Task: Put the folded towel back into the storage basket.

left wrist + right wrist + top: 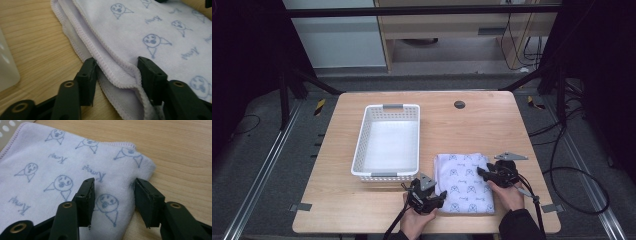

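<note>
A folded white towel (464, 182) printed with small blue faces lies on the table's near right part. My left gripper (441, 198) is at the towel's near left edge. In the left gripper view its jaws stand open (116, 62) astride the stacked hemmed layers of the towel (155, 30), one jaw over the bare wood and the other on the cloth. My right gripper (482, 173) is at the towel's right edge, open (113, 182), with the rounded fold of the towel (50, 170) lying between its jaws.
A white perforated basket (360, 150) with nothing in it stands left of the towel, close to my left gripper; its wall (7, 72) and its rim (6, 126) show in both gripper views. A round cable hole (459, 104) sits at the far side of the wooden table (482, 125).
</note>
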`<state>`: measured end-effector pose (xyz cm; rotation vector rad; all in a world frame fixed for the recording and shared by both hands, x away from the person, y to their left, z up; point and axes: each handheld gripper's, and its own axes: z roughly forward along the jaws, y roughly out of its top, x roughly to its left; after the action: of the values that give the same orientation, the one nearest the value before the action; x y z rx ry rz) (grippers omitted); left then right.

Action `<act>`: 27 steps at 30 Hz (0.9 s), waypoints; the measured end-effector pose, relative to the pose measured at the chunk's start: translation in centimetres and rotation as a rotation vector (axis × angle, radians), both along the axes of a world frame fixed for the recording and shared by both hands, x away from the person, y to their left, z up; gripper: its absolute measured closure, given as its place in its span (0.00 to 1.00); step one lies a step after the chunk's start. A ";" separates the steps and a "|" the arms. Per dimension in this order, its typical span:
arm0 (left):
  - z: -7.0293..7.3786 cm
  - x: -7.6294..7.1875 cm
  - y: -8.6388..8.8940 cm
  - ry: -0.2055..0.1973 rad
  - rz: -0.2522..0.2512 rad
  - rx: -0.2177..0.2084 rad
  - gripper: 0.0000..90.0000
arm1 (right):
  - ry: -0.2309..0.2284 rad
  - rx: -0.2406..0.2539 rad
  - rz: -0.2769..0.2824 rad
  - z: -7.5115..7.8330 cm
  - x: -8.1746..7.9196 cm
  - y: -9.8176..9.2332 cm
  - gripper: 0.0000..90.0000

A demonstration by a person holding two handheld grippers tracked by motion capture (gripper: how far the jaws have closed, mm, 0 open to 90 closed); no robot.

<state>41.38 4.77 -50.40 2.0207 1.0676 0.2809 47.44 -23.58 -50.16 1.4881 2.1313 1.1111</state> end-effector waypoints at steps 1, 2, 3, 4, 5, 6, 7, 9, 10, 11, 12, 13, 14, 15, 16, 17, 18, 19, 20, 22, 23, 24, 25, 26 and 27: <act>0.0 0.0 0.0 0.004 -0.002 -0.004 0.58 | 0.000 0.000 0.000 0.0 0.0 0.0 0.59; 0.0 0.0 0.0 0.008 -0.002 -0.007 0.59 | 0.001 0.002 0.000 0.0 0.0 0.0 0.61; 0.0 0.0 0.0 0.013 -0.001 -0.008 0.60 | 0.004 0.005 0.000 0.0 0.0 0.0 0.62; 0.1 0.1 0.0 0.020 -0.002 -0.011 0.63 | 0.012 0.017 -0.001 0.0 0.0 0.0 0.64; 0.1 0.1 0.0 0.026 -0.002 -0.011 0.64 | 0.014 0.022 0.003 0.0 0.0 0.0 0.65; 0.2 0.1 0.0 0.036 -0.001 -0.017 0.64 | 0.014 0.022 0.003 0.0 0.0 0.0 0.65; 0.2 0.2 0.0 0.045 -0.002 -0.022 0.67 | 0.018 0.027 0.003 0.0 0.0 0.0 0.68; 0.2 0.2 0.0 0.059 0.001 -0.037 0.69 | 0.019 0.031 0.004 0.0 0.0 0.0 0.70; 0.2 0.2 0.1 0.059 0.001 -0.040 0.71 | 0.025 0.039 0.007 0.1 0.1 0.0 0.74; 0.2 0.2 0.1 0.060 0.001 -0.043 0.72 | 0.026 0.042 0.006 0.1 0.1 0.0 0.76; 0.2 0.1 0.0 0.055 0.003 -0.043 0.74 | 0.028 0.047 0.005 0.2 0.1 0.0 0.78; 0.2 0.1 0.0 0.055 0.003 -0.043 0.76 | 0.028 0.047 0.005 0.2 0.1 0.0 0.78; 0.3 -0.1 -0.1 0.045 0.008 -0.038 0.77 | 0.027 0.050 0.001 0.2 0.1 -0.1 0.81; 0.4 -0.2 -0.1 0.040 0.010 -0.038 0.79 | 0.024 0.043 0.000 0.3 0.0 0.0 0.82; 0.4 -0.2 -0.1 0.040 0.010 -0.038 0.80 | 0.024 0.043 0.000 0.3 0.0 0.0 0.82; 0.4 -0.2 -0.1 0.038 0.012 -0.039 0.80 | 0.021 0.040 0.001 0.3 0.0 0.0 0.83; 0.4 -0.2 0.0 0.034 0.013 -0.045 0.82 | 0.018 0.036 0.001 0.5 -0.1 0.1 0.85; 0.4 -0.3 0.0 0.034 0.015 -0.050 0.82 | 0.018 0.036 0.001 0.5 -0.1 0.1 0.85; 0.5 -0.3 0.1 0.032 0.016 -0.056 0.84 | 0.007 0.024 0.006 0.7 -0.1 0.1 0.86; 0.6 -0.4 0.3 0.026 0.014 -0.067 0.85 | 0.001 0.019 0.007 1.0 -0.2 0.2 0.86; 0.6 -0.4 0.4 0.023 0.016 -0.076 0.85 | 0.001 0.019 0.007 1.0 -0.2 0.2 0.86; 0.7 -0.4 0.5 0.020 0.016 -0.079 0.86 | -0.007 0.014 0.010 1.2 -0.3 0.3 0.86; 0.9 -0.5 0.5 0.015 0.016 -0.083 0.86 | -0.011 0.014 0.009 1.4 -0.4 0.3 0.86; 1.0 -0.5 0.6 0.011 0.016 -0.084 0.86 | -0.019 0.017 0.012 1.6 -0.5 0.3 0.86; 1.1 -0.6 0.6 0.007 0.014 -0.086 0.86 | -0.023 0.017 0.014 1.7 -0.6 0.3 0.86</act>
<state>40.81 5.39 -49.31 1.9392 1.0808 0.2315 46.89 -23.28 -48.48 1.4630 2.1253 1.1490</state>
